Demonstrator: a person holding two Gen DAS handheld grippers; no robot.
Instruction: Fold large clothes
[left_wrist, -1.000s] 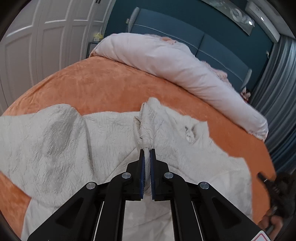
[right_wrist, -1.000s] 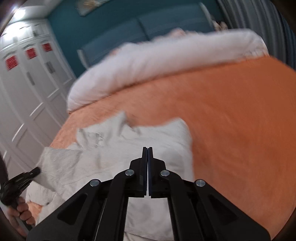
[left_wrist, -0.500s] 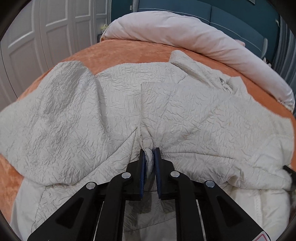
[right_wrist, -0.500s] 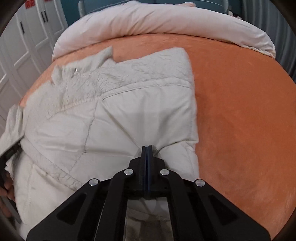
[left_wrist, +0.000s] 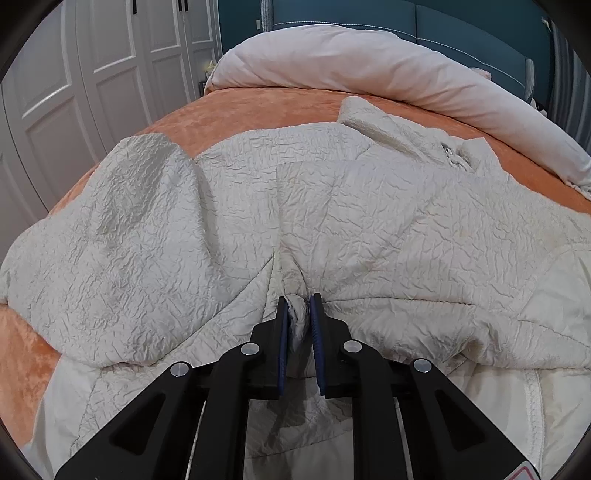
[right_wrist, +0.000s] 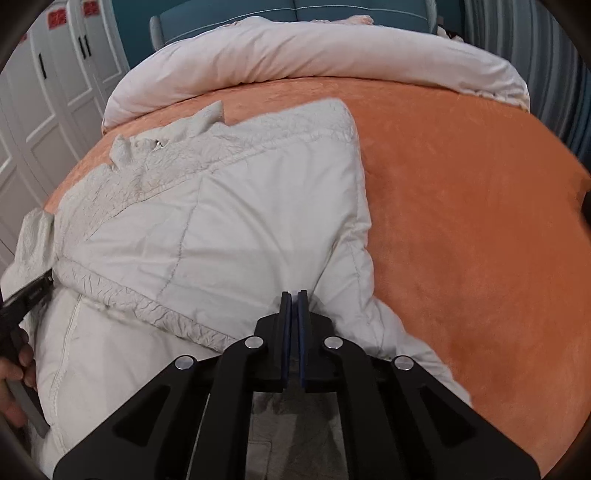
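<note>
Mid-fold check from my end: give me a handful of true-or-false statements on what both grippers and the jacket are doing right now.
1. The left gripper pinches a bunch of the cream jacket between its fingers. True.
2. The right gripper hangs open above the bedspread. False: its jaws are closed on an edge of the jacket.
3. The jacket lies on an orange bedspread. True.
4. The jacket is draped over the pale duvet. False: the duvet is bunched at the far end of the bed, with bare orange bedspread between the two.
5. White wardrobe doors stand beside the bed. True.
</note>
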